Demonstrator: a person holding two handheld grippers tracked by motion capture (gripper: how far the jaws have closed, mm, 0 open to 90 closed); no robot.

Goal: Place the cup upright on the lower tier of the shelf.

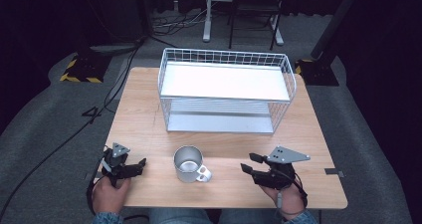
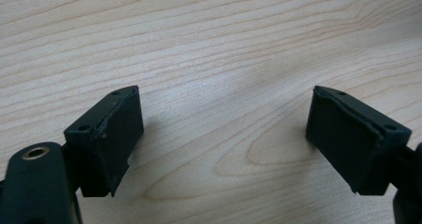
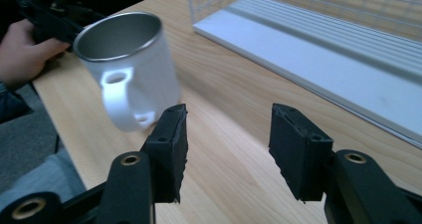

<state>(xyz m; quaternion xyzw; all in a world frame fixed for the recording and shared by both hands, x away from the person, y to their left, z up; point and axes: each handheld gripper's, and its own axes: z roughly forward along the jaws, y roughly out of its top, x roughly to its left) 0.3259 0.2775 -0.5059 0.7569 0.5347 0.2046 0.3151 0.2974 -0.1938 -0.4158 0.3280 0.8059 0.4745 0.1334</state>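
Note:
A silver metal mug (image 1: 188,162) with a white handle stands upright on the wooden table (image 1: 144,109) near its front edge, handle turned toward the person. My left gripper (image 1: 143,162) rests low at the front left, jaws wide open over bare wood (image 2: 225,109). My right gripper (image 1: 249,163) is at the front right and points left toward the mug, a short gap away from it. In the right gripper view the jaws (image 3: 229,129) stand open with nothing between them, and the mug (image 3: 128,69) sits just beyond the left pad (image 3: 171,149).
A white wire rack (image 1: 226,89) with two flat shelves stands at the middle and back of the table; its lower shelf (image 3: 323,50) runs along the right gripper view's right. The left hand (image 3: 25,50) lies beyond the mug. Table edges are close on both sides.

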